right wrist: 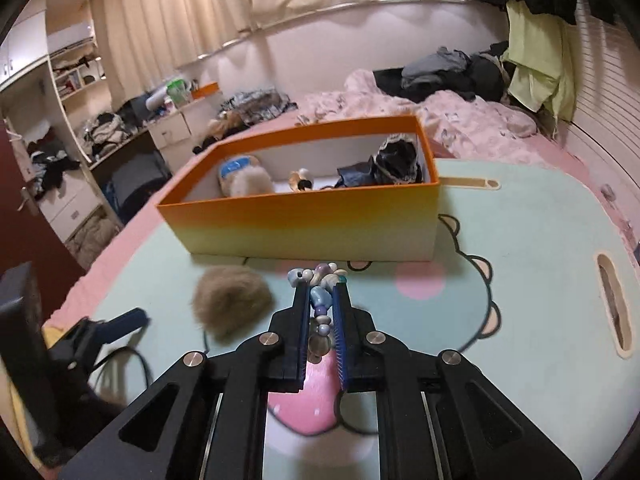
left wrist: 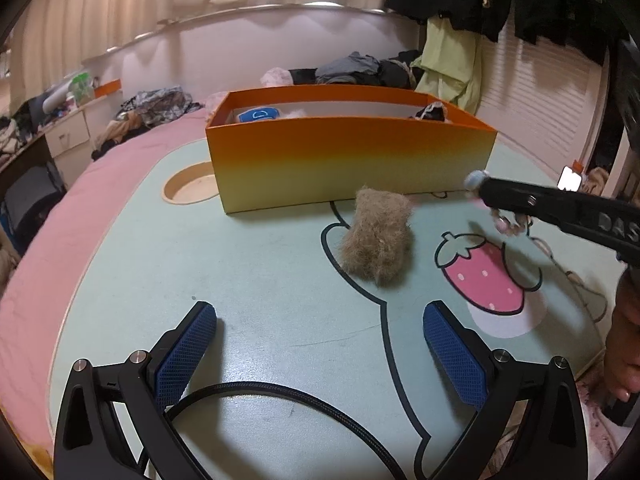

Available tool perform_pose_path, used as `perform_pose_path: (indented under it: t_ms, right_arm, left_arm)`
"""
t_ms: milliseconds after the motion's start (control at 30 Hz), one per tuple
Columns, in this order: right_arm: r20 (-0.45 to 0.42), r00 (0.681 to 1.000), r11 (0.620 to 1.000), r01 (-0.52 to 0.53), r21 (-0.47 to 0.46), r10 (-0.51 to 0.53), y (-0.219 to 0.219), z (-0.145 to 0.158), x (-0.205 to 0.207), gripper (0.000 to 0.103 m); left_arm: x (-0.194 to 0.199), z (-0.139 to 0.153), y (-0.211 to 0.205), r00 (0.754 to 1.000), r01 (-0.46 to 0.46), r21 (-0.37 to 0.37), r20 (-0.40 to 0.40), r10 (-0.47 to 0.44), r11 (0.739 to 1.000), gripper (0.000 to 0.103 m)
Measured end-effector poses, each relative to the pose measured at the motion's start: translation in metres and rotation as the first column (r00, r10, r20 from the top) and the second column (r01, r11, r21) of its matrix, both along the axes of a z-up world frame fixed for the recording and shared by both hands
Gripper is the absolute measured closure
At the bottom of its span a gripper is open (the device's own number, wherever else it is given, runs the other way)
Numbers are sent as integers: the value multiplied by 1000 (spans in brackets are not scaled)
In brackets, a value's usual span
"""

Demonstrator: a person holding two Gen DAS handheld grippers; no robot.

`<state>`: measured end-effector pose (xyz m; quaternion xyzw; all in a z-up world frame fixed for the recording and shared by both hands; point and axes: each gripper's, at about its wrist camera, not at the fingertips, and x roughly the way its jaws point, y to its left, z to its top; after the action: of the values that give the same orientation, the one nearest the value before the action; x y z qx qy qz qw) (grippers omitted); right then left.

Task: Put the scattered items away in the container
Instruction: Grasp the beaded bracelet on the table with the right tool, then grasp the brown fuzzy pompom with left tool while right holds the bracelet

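An orange-to-yellow box stands on the mint green table and holds a white plush with a blue patch, a small tan figure and a dark lacy cloth. In front of the box lies a tan furry pouch. My right gripper is shut on a string of pastel beads, held above the table; part of the string hangs below the fingers. My left gripper stands open low over the table, short of the furry pouch, with nothing between its blue pads.
The table is printed with a strawberry and has a round cutout left of the box. A black cable loops near my left gripper. The table rests on a pink bed with piled clothes behind.
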<state>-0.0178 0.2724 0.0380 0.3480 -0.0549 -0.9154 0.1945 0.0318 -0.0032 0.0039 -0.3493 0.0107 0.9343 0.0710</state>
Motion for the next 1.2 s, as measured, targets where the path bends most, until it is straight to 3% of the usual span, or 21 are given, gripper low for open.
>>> perform_pose_path:
  t_ms: [167,300,367,400,433,467,533,633,733,967,1200]
  right_arm:
    - [-1,1000,999,-20,-37,20,2,1,8,91]
    - [-12,1000,998,-14,-57,13,5,5,7,91]
    - [-4,1000,997,-16,-69,16,7,4,5,91]
    - [-1,1000,997,-16,-72,16,7,3,5,91]
    - [1,1000,997,-15,-71,15,8,2,5,91]
    - [6,1000,998,-13,-67,14,7,1,4,91]
    - [17,1000,999,-12,-49,13,6,-2,5,91]
    - [45,999,1000,-17,26,16,-5,-9,5,91]
    - [49,998,997,-31,73,27,-15,-16,9,91]
    - [-8,999,983,-32,181,34,-30,-15,22,91]
    - [-5,999,979,-42,201,44,-35,-18,24,91]
  left_arm:
    - [-8,21,-1,999,-11,4,-36,11,1000,0]
    - [-30,28,12,999,34,5,7,-34,999,0]
    - [-42,25,21,999,45,-20,23,-45,999,5]
    - [-48,22,23,998,45,-34,40,-44,998,16]
    - [-53,18,24,996,49,-34,71,-47,998,36]
    - [-57,15,23,993,58,-15,100,-56,998,49]
    - [-55,16,20,993,71,24,92,-73,997,82]
    - [-44,19,16,995,79,45,58,-82,996,82]
    - [-20,21,17,998,60,-11,-19,-60,998,82]
    - [5,9,22,998,20,-28,-59,-22,999,82]
    - [6,7,15,999,13,-21,-49,-14,1000,82]
